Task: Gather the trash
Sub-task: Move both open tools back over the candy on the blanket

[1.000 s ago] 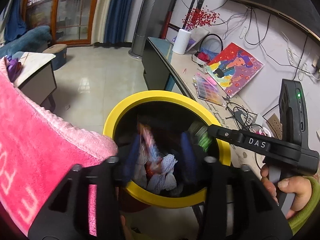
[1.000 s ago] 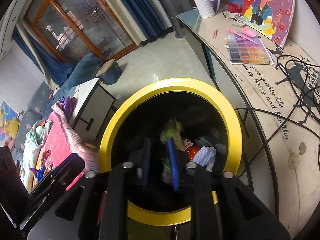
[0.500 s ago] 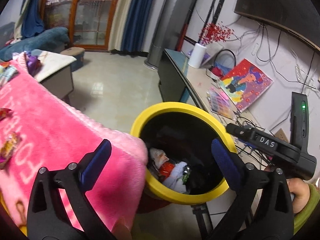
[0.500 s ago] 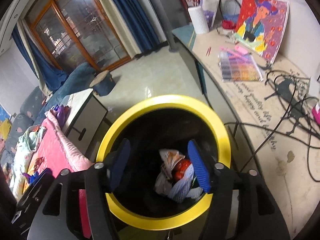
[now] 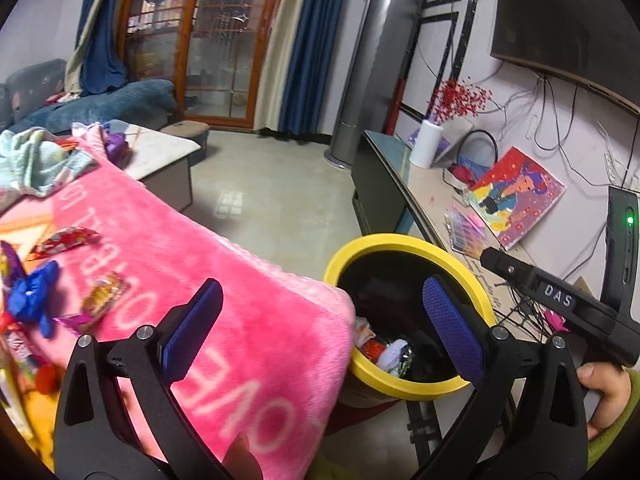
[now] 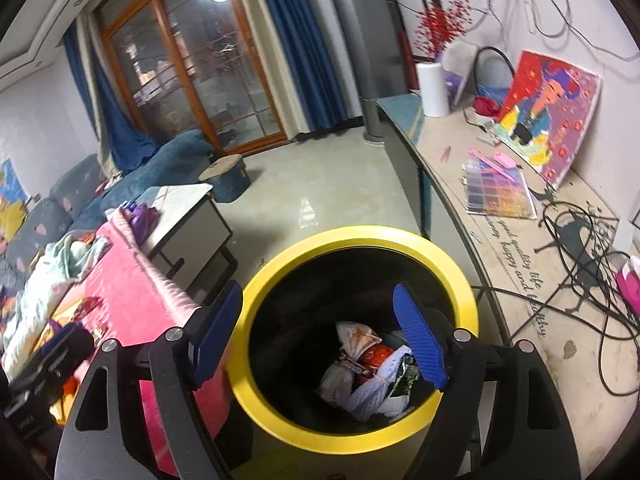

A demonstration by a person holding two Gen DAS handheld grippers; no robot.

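Yellow-rimmed bin point(image 6: 362, 236) with black interior, upright, lower centre of the right wrist view; in the left wrist view it sits at lower right point(image 5: 408, 240), its near-left rim touching the pink blanket's edge. Collected trash point(image 6: 372, 368) lies heaped at the bin's bottom: a pale crumpled bag, a red wrapper, a white netted sleeve and a green-black packet, pressed together. Uncollected trash lies on the blanket at the left edge of the left wrist view: a red candy wrapper point(image 5: 64, 240) lying flat, a crumpled blue wrapper point(image 5: 32, 292) below it, and an orange-yellow packet point(image 5: 102, 292) just beside the blue one.
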